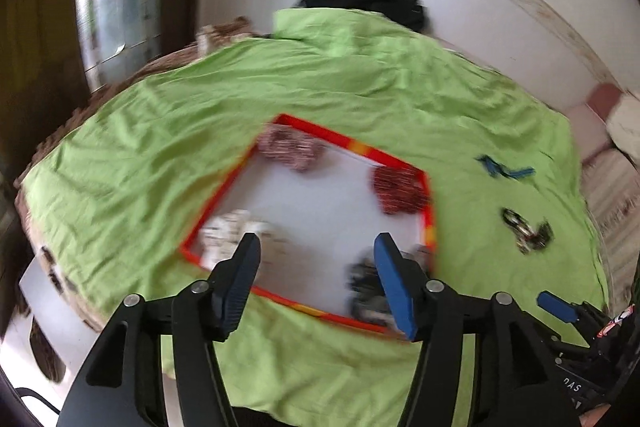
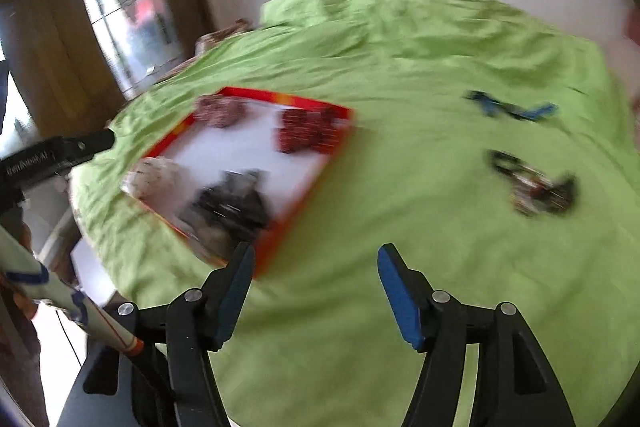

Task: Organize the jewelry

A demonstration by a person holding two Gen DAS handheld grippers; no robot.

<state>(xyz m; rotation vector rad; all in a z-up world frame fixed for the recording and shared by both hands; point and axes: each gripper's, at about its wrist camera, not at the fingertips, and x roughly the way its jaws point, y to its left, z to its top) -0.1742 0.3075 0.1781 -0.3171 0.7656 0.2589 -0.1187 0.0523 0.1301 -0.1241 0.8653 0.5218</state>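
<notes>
A red-rimmed tray (image 1: 428, 223) with a white floor lies on a green sheet (image 1: 320, 87) spread over what looks like a bed. Jewelry sits in it in four heaps, one per corner, which reads as sorting by colour: a pinkish heap (image 1: 290, 149) at 11 o'clock of the tray, a red heap (image 1: 398, 193) at 2 o'clock, a white heap (image 1: 228, 233) at 8 o'clock and a dark heap (image 1: 366, 291) at 5 o'clock.

Two things lie loose on the sheet, well apart from the tray at its 3 o'clock side, likely still to be sorted: a blue piece (image 2: 512, 109) and, nearer the camera, a dark tangle (image 2: 532, 187) of mixed pieces.

The left hand-held gripper (image 1: 318, 281) hangs over the tray's near edge with its fingers spread and nothing between them. The right hand-held gripper (image 2: 316, 291) is also spread and empty, over bare sheet just beside the tray's near corner (probably placed to go for the loose pieces).

Both views are smeared by motion, so beads, chains or rings cannot be told apart. The left gripper's right finger covers part of the dark heap. A black cloth (image 1: 368, 1) at 12 o'clock lies half behind the sheet's fold.
</notes>
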